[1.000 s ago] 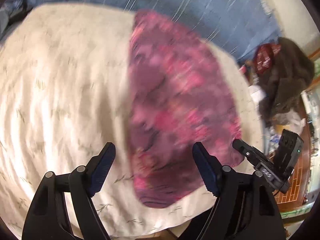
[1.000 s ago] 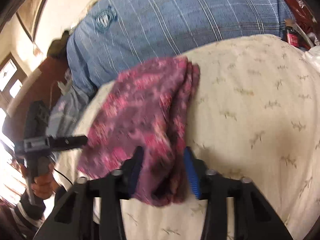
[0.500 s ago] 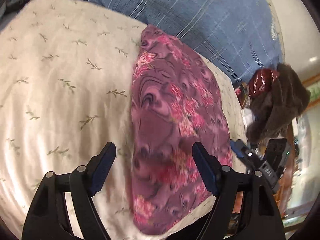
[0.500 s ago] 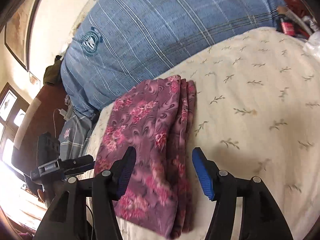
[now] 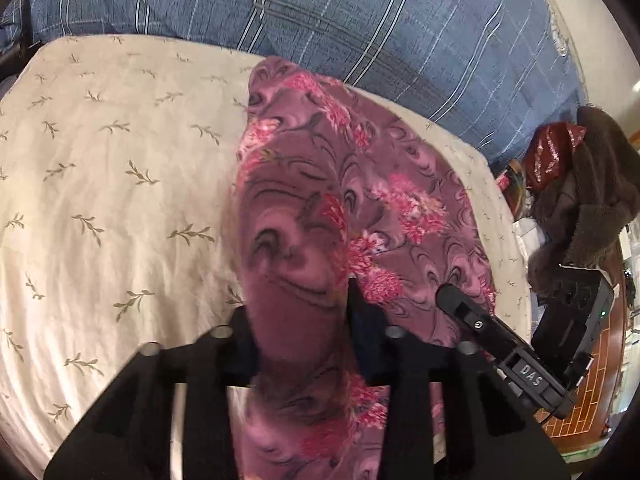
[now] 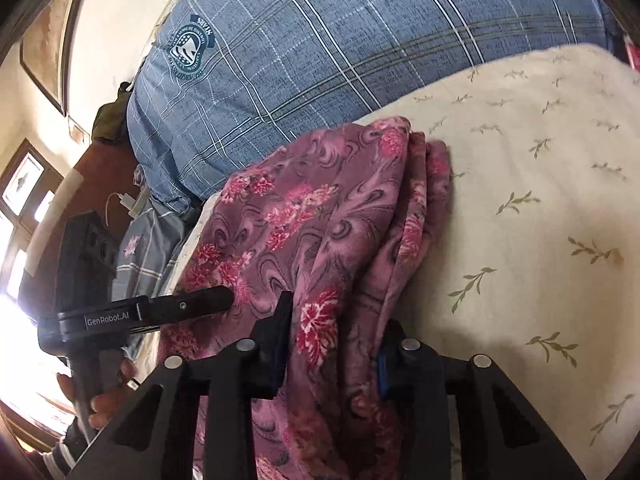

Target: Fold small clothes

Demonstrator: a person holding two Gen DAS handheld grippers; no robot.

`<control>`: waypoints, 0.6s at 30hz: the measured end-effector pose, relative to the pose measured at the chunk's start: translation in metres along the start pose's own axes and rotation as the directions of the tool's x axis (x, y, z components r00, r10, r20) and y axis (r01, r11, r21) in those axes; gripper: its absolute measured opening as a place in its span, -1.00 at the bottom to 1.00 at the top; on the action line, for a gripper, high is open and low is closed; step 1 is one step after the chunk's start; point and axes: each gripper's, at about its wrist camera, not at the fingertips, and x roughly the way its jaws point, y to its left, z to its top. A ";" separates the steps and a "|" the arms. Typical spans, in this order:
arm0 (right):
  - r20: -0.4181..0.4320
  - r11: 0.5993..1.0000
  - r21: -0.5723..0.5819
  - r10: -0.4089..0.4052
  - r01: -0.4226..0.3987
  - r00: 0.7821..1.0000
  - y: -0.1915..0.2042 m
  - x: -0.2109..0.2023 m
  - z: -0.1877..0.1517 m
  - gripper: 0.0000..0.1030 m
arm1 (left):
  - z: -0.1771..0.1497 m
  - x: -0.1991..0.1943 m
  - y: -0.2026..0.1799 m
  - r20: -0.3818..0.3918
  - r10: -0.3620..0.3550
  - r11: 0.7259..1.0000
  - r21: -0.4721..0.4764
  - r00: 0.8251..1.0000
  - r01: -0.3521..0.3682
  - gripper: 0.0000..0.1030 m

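We have both grippers clamped on the near edge of the cloth (image 5: 320,208), left gripper (image 5: 298,328) and right gripper (image 6: 332,344) side by side. It lies folded lengthwise on the sheet (image 5: 100,184), running away toward the pillow (image 5: 360,16); gripping that edge together lets us lift it evenly for another fold, we judge.

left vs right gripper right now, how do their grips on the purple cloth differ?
1. The left gripper takes the purple floral cloth on the side nearer the bare cream sheet; the right gripper takes its stacked folded edges.
2. The left gripper's fingers are almost buried in fabric; one of the right gripper's fingers shows plainly.

Shared: both are closed on the cloth's near end.
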 end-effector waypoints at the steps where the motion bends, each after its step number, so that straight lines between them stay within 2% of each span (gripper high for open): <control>1: 0.002 1.000 -0.009 -0.007 0.007 1.000 0.005 0.001 0.001 -0.41 | -0.001 -0.004 0.002 0.003 -0.003 1.000 -0.005 1.000 0.003 -0.51; 6: 0.003 0.999 -0.033 0.000 0.000 1.000 0.027 -0.008 -0.005 -0.44 | -0.009 -0.023 0.006 0.024 0.012 1.000 -0.008 1.000 -0.012 -0.54; 11: -0.018 0.996 -0.062 0.067 -0.068 0.998 0.061 -0.014 -0.022 -0.44 | -0.022 -0.065 0.020 0.084 0.037 0.999 0.000 0.996 -0.037 -0.54; 15: -0.050 0.983 -0.095 0.153 -0.157 0.987 0.090 -0.012 -0.043 -0.43 | -0.045 -0.104 0.050 0.125 0.044 0.999 -0.024 0.991 -0.041 -0.53; 18: -0.115 0.977 -0.123 0.161 -0.174 0.980 0.103 0.005 -0.065 -0.38 | -0.067 -0.101 0.079 0.090 0.085 0.995 -0.067 0.992 -0.079 -0.39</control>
